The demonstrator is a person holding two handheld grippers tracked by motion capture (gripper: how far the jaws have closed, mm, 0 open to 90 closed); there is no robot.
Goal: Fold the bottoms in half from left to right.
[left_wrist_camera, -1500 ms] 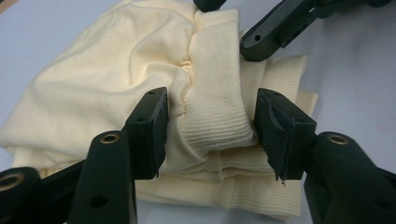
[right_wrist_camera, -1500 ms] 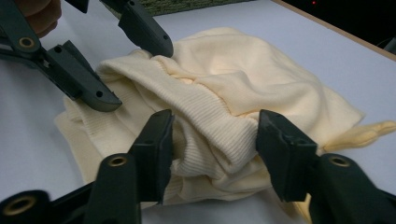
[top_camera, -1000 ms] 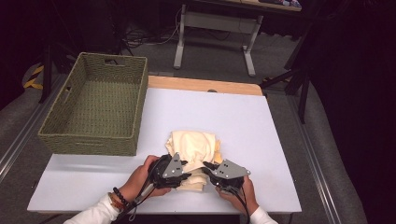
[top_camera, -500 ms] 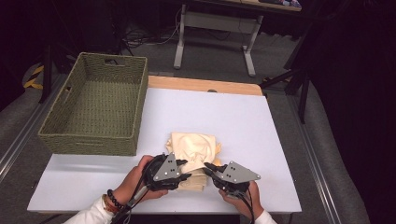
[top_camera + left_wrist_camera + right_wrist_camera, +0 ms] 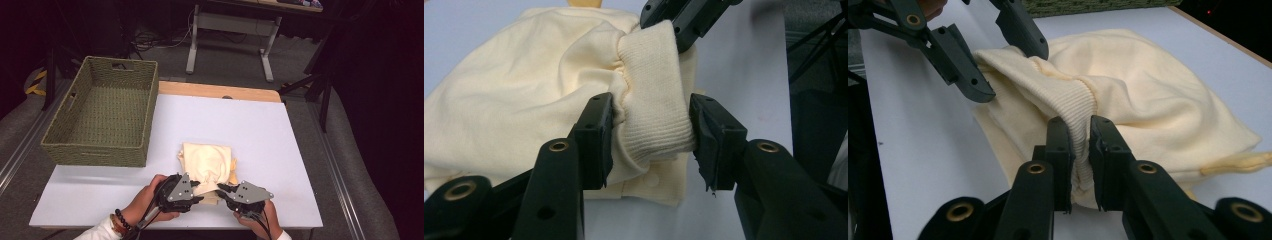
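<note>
While the white surface (image 5: 280, 150) takes most of the high view, the woven green basket (image 5: 102, 117) is the next largest thing; it stands at about ten o'clock on the surface, with its opening up, and I judge it is put there to receive the garment later. The cream garment (image 5: 207, 162) lies in a loose heap at about six o'clock, near the person's edge and well apart from the basket.

Its ribbed cuff (image 5: 654, 100) is the part in work. The left tongs (image 5: 197, 192) come from about seven o'clock. In the left gripper view their jaws stand at each side of the cuff: the left jaw touches the bunched cloth and the right jaw is at the ribbed edge, but if they really press I cannot tell. The jaws have just been opening a little, with the cuff between them.

The right tongs (image 5: 1079, 150) come from about five o'clock and are closed on the same cuff, the ribbed band (image 5: 1068, 100) being pinched thin between the two pads; these jaws also have opened slightly but the cloth is gripped.

I think the two tongs hold the cuff from opposite sides in order to stretch or straighten the sleeve end, so the garment can be folded flat before it goes to the basket.
</note>
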